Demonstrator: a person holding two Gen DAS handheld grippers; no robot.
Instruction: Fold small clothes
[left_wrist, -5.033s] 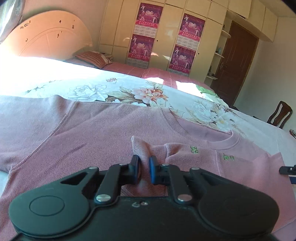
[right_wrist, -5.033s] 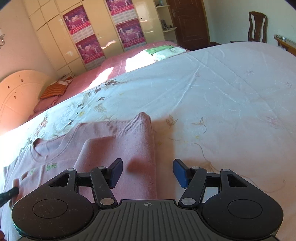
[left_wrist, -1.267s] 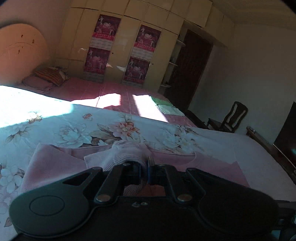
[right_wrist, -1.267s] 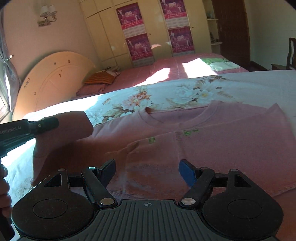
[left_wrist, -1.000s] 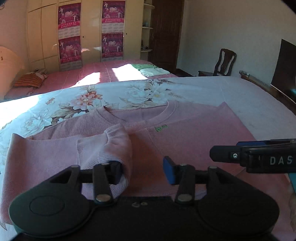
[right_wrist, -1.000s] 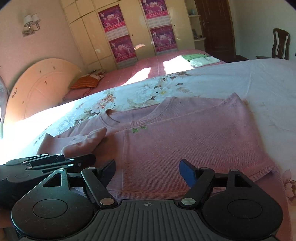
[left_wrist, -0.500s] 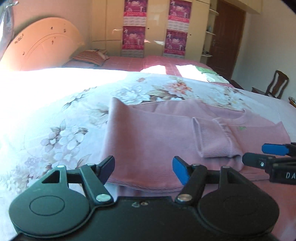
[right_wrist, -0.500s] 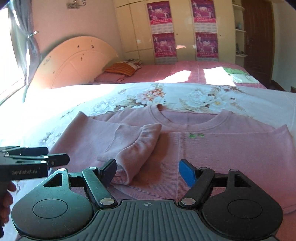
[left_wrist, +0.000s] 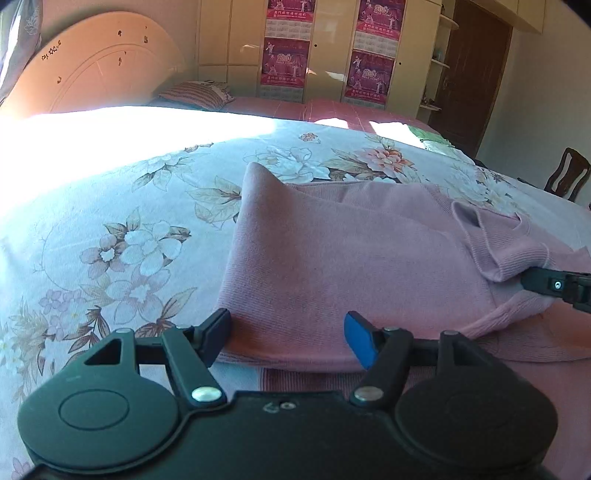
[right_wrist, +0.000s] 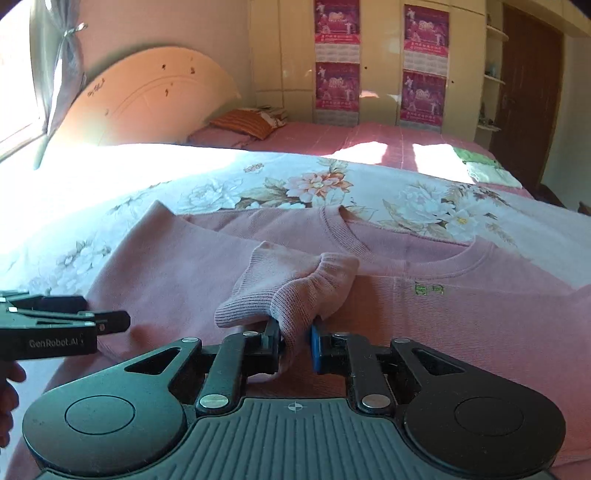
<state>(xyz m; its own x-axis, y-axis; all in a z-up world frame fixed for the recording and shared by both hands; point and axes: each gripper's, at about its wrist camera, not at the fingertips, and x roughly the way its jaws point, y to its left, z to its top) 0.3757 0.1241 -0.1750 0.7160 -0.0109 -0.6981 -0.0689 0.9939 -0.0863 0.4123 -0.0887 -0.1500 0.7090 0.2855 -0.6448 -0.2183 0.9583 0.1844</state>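
While the pink sweater (right_wrist: 424, 325) lay flat across the lower centre of the flowered bed (right_wrist: 258, 177), the right hand-held gripper (right_wrist: 295, 343) was closing on its ribbed cuff (right_wrist: 295, 295); the left hand-held gripper (left_wrist: 286, 332) stood apart over the folded hem. Soft, light knit would likely sag, so pinching the thicker ribbing looked best.

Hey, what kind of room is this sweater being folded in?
A home bedroom, most likely. The pink sweater lies on a bed with a floral bedspread, a rounded headboard stands behind it, and tall cream wardrobes with calendar posters line the far wall.
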